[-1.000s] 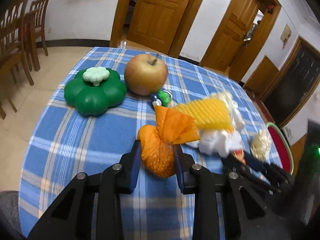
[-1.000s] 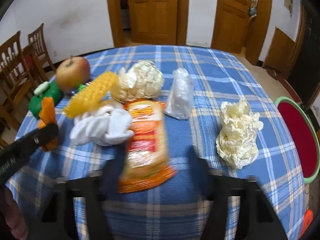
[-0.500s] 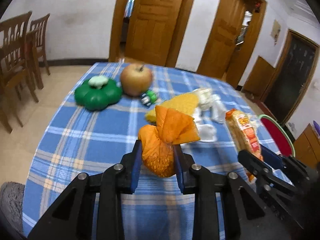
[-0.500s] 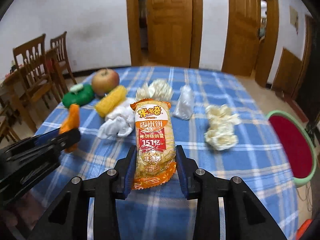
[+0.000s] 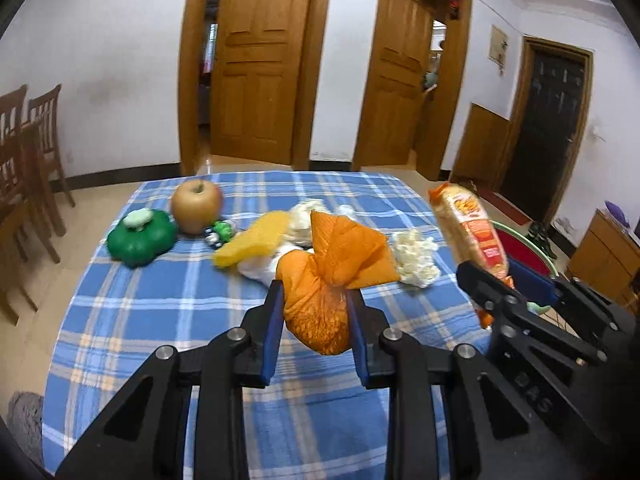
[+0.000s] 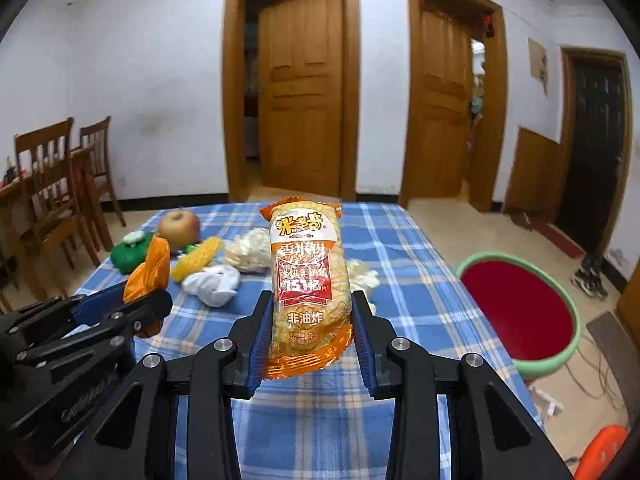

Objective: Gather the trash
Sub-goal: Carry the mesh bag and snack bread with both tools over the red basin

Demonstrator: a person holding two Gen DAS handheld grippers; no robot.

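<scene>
Both hand-held grippers are carrying trash clear of the bench [image 6: 404,240]: the left hand-held gripper [image 5: 316,312] is clamping a knotted orange bag [image 5: 324,292] between its blue pads, and the right hand-held gripper [image 6: 310,332] is squeezing an orange snack packet [image 6: 308,280] that is standing upright in its jaws. Neither piece is touching the blue checked cloth. A red basin with a green rim [image 6: 520,308] is sitting on the floor just beside the bench on the right, probably the place for the trash, and nothing is showing inside it yet. So the collecting seems to be at an early stage: two pieces are in transit, none is dropped. Crumpled white wads [image 5: 414,256], a white bundle [image 6: 214,284] and a clump of pale wrapping [image 6: 248,256] are lying on the cloth, waiting. An apple [image 5: 197,206], a corn cob [image 6: 198,258] and a green clover-shaped container [image 5: 140,236] are sitting at the far left, likely not trash.
</scene>
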